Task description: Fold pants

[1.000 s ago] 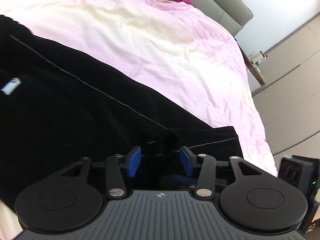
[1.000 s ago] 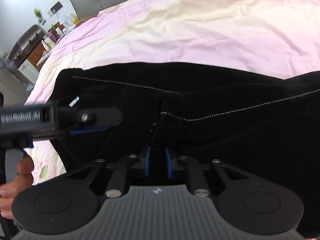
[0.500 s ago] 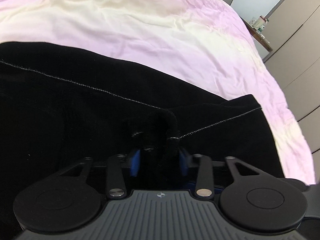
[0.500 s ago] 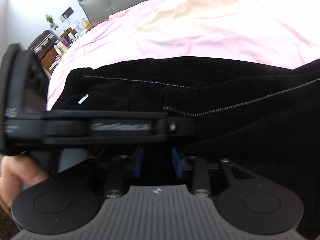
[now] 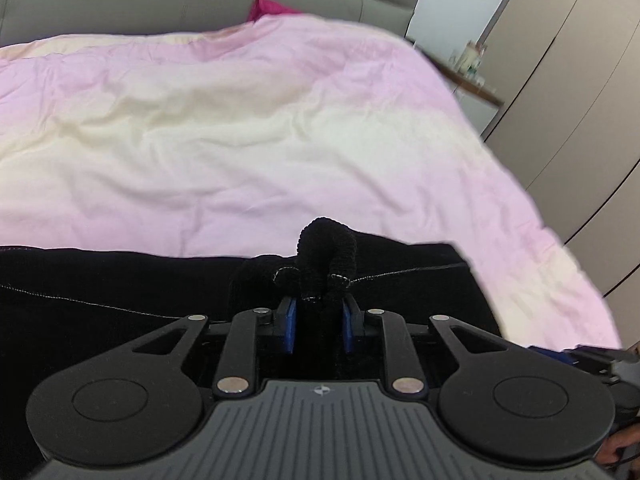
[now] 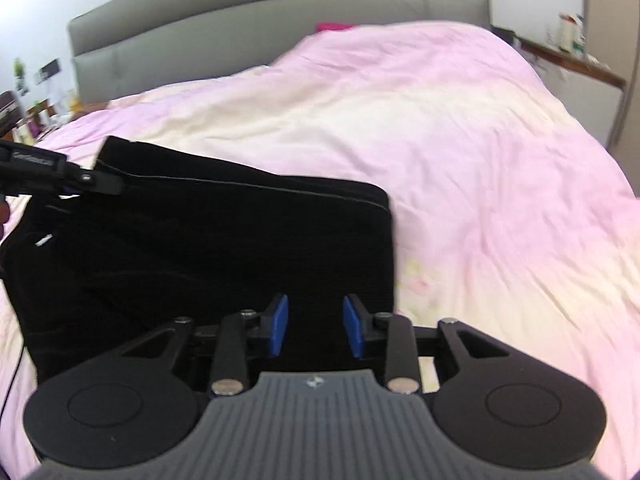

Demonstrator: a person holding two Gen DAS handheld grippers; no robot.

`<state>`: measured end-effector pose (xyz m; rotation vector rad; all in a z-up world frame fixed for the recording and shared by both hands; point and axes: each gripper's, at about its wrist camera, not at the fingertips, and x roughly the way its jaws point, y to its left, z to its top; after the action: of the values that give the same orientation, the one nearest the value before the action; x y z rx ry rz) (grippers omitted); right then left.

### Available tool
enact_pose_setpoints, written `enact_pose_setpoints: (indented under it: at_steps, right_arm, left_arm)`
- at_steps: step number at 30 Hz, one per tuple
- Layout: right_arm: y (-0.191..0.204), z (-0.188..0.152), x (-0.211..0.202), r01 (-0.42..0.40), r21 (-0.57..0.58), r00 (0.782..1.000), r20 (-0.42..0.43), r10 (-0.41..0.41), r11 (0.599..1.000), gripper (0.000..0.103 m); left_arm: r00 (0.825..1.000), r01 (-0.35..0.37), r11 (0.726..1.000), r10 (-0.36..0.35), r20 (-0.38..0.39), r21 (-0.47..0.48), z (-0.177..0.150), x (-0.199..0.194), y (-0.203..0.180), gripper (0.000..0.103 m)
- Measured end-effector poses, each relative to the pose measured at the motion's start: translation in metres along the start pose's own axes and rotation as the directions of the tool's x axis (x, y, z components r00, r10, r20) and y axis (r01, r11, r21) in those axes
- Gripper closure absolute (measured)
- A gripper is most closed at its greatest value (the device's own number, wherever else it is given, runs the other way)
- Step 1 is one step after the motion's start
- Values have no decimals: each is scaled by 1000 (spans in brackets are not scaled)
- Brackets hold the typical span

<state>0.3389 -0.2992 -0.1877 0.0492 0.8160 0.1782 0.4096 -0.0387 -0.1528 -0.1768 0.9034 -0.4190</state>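
1. Left gripper (image 5: pixel 318 318) jaws closing, now pinching a bunched ridge of the black pants (image 5: pixel 120 280), lifted since a second ago
2. Right gripper (image 6: pixel 316 326) closing, pads apart over fabric, no grip visible
3. Pants lie on the pink duvet (image 6: pixel 460 140); fold beginning

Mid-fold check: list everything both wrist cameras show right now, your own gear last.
pants: one, black, folded on the near part of the bed
duvet: one, pink and cream, covering the bed
headboard: one, grey, far end of the bed
magenta fabric: one, by the headboard, mostly hidden
bedside shelf: one, brown, right of the bed, small items on it too blurred to name
wardrobe: one, beige, right wall
left gripper: black, blue pads, jaws closing on a bunch of pants fabric
right gripper: black, blue pads, jaws closing, apart over the pants
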Motion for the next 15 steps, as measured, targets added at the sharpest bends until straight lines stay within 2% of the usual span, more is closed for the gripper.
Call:
enact_pose_setpoints:
  at_steps: [1,5,9,11,12,13,15]
  right_arm:
    - [-5,-2,5,-4,11,1000,-18,5,1000,85]
    - [-12,-28,31,12,-2,996,-85,-12,1000,85]
    - [-15,-50,53,26,-19,992,-127,-29,999,85]
    - [-16,-42,51,20,-36,988,-151,-25,999,85]
    - [-18,-34,48,9,-25,987,-158,-13,1000,88]
    - [-20,-25,42,-8,-18,990,-144,5,1000,100]
    - [-21,-7,28,-21,-53,996,-88,17,998,100]
  left_arm:
    - [999,-26,1000,26,-26,3,-4,10,7,79]
    - [991,-75,996,68,-118,-52,-32,42,38,80]
    - [987,-103,994,100,-124,-21,-39,51,39,80]
    - [984,-114,993,115,-139,15,-35,51,35,79]
    - [982,-119,992,123,-143,37,-35,50,33,79]
    - [981,-122,991,129,-146,52,-33,51,31,79]
    - [980,-125,991,132,-148,55,-33,52,32,79]
